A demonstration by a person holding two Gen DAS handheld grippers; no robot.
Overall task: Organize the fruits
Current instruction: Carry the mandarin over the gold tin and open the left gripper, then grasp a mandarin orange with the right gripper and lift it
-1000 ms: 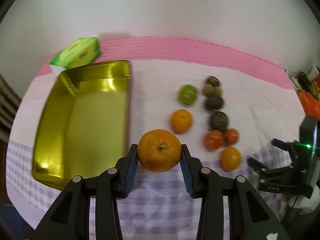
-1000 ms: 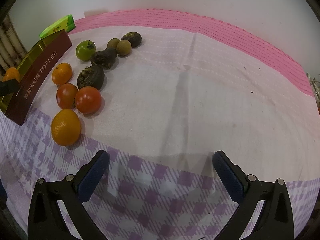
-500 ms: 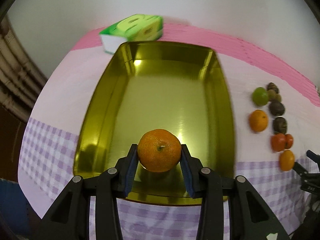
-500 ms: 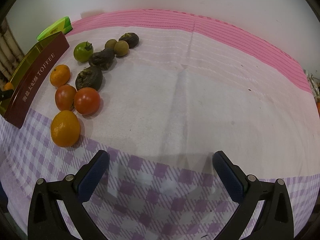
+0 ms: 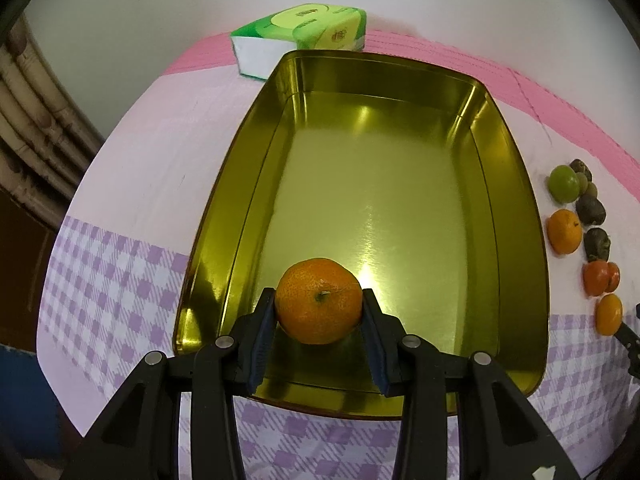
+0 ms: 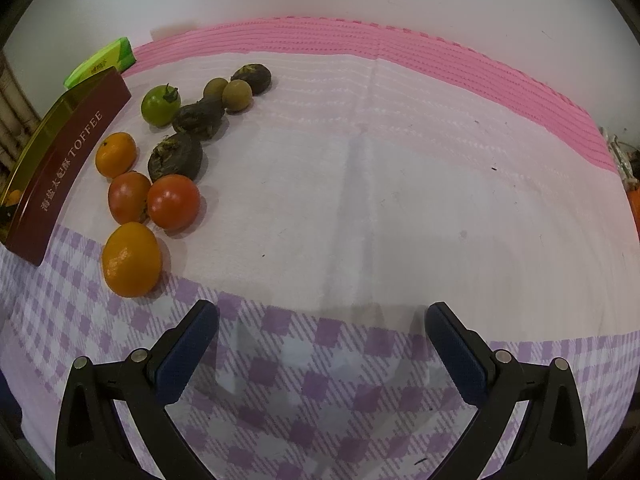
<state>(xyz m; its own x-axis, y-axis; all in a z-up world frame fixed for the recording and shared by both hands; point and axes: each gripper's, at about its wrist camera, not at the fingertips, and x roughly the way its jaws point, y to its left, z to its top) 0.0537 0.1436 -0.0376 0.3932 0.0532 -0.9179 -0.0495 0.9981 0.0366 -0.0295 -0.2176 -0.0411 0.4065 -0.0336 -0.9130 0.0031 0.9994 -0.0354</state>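
My left gripper (image 5: 319,300) is shut on an orange mandarin (image 5: 319,300), held over the near end of the gold tin (image 5: 400,184); whether the fruit touches the tin floor I cannot tell. Right of the tin lies a cluster of fruit: a green tomato (image 5: 563,183), a mandarin (image 5: 564,231), dark wrinkled fruits (image 5: 591,209), two red tomatoes (image 5: 596,278) and another mandarin (image 5: 609,314). In the right wrist view the same cluster sits at the left, with the large mandarin (image 6: 131,259) nearest. My right gripper (image 6: 322,332) hangs open over bare cloth, well right of the fruit.
A green tissue pack (image 5: 300,38) lies behind the tin's far end. The tin's maroon side (image 6: 68,160) reads TOFFEE. The cloth (image 6: 400,184) is white with a pink band at the back and purple checks in front. A wall stands behind.
My left gripper carried the mandarin leftward from the fruit cluster to over the gold tin and lower toward its near end. The right gripper has stayed put.
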